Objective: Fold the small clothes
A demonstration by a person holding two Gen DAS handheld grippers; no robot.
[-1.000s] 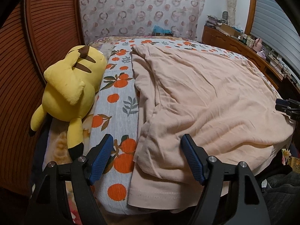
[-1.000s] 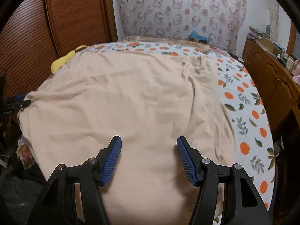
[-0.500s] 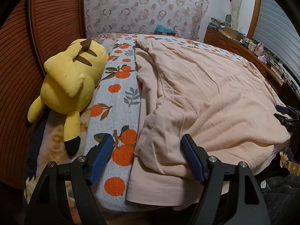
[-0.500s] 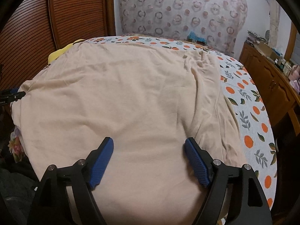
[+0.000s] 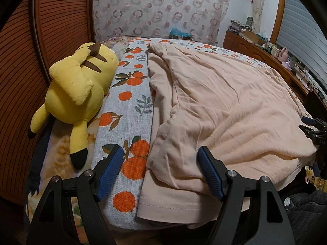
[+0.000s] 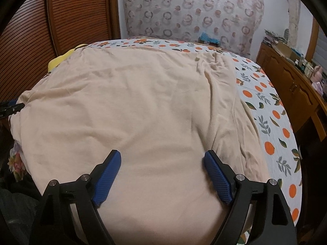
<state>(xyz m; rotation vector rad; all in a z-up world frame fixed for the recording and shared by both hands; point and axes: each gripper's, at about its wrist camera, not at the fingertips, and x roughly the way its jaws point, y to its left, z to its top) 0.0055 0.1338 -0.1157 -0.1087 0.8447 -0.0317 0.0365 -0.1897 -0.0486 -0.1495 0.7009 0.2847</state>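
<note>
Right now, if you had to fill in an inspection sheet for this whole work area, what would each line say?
Surface: a bed with an orange-fruit print sheet.
Job's things: one peach shirt spread over most of the bed, wrinkled, its near hem hanging over the front edge.
Clutter: a yellow plush toy lying beside the shirt, not touching it.
Grippers: left gripper open, over the shirt's near left corner and the sheet beside it; right gripper open, over the shirt's near middle; neither holds cloth.
Cables: nothing seen.
Surroundings: wooden slatted doors, a ring-patterned curtain, a wooden sideboard crowded with small items.
</note>
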